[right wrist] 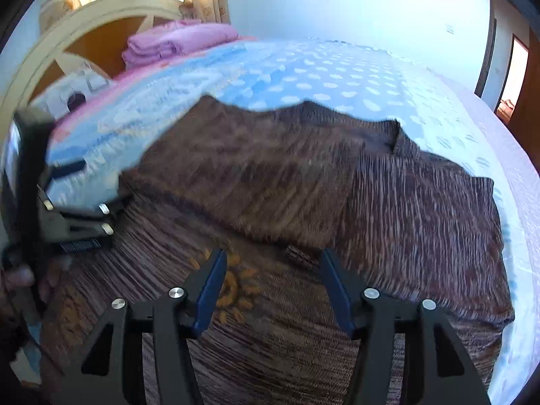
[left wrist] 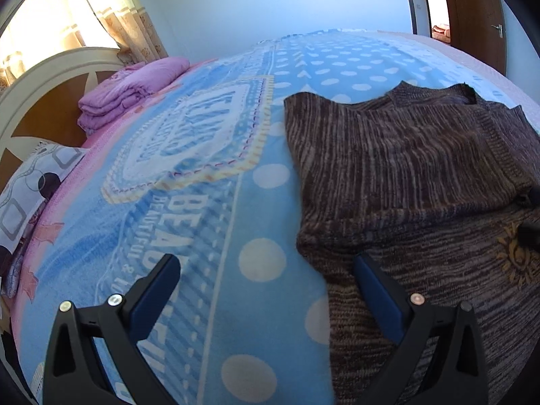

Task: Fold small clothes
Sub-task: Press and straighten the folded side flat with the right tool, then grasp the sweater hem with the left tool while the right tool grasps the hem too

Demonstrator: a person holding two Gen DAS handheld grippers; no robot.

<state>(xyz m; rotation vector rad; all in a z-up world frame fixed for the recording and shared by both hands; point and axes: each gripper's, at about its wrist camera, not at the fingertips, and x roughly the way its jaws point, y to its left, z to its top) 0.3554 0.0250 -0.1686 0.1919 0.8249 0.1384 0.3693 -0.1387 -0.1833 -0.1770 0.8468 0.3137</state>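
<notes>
A brown striped knit sweater [left wrist: 405,168] lies on the blue polka-dot blanket [left wrist: 236,202], its upper part folded down over the body; a yellow sun emblem [left wrist: 516,256] shows near the fold. My left gripper [left wrist: 266,263] is open and empty, at the sweater's left edge, one finger over the blanket, one over the knit. In the right wrist view the sweater [right wrist: 303,175] fills the middle and is blurred. My right gripper [right wrist: 273,260] is open and empty, just above the sun emblem [right wrist: 233,287]. The left gripper [right wrist: 81,202] shows at the left edge.
A folded pink quilt [left wrist: 131,94] and a patterned pillow [left wrist: 30,189] lie by the cream headboard [left wrist: 50,67]. Curtains hang behind. A brown door [left wrist: 479,10] stands at the far right. The blanket [right wrist: 337,77] stretches beyond the sweater.
</notes>
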